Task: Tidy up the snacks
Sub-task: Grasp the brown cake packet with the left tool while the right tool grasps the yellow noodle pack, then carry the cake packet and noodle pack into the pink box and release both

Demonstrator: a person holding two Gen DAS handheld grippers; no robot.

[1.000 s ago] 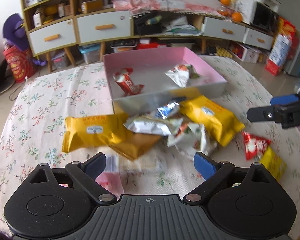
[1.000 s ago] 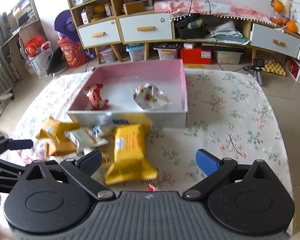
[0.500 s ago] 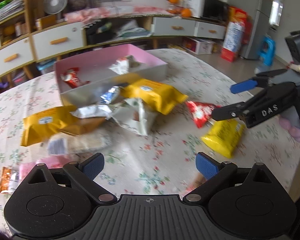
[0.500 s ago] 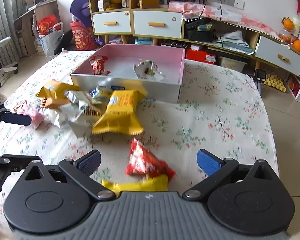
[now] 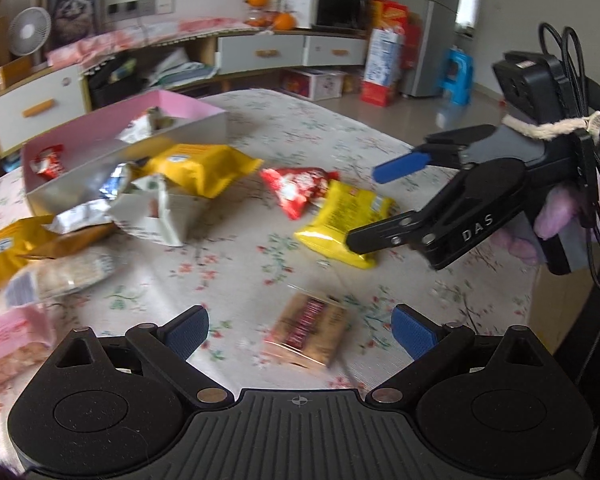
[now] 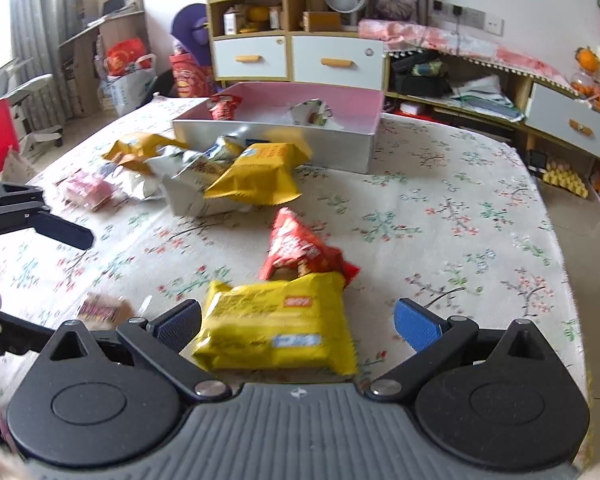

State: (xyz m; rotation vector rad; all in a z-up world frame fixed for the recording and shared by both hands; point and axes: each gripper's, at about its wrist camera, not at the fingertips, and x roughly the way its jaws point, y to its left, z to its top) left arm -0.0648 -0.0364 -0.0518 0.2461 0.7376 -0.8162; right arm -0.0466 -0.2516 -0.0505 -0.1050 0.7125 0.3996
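Observation:
A pink and silver box (image 5: 204, 126) (image 6: 364, 148) holds a red packet (image 5: 50, 162) and a white packet (image 6: 312, 112). Several snack packets lie heaped in front of it on the floral tablecloth. My left gripper (image 5: 300, 326) is open over a brown wafer packet (image 5: 308, 334). My right gripper (image 6: 298, 324) is open around a yellow packet (image 6: 276, 328) (image 5: 346, 218), without gripping it. A red packet (image 6: 296, 248) (image 5: 296, 188) lies just beyond it. The right gripper (image 5: 380, 204) shows in the left wrist view.
Orange packets (image 6: 260, 176) (image 5: 204, 168), a silver-white packet (image 5: 156, 216) and a pink packet (image 5: 12, 340) (image 6: 88, 188) lie spread on the table. The table's right edge (image 6: 560, 248) is close. Cabinets and drawers (image 6: 336, 62) stand behind the table.
Both grippers swung to the right end of the table. The right gripper came down around the yellow packet. The left gripper now faces a brown packet. Both stayed open.

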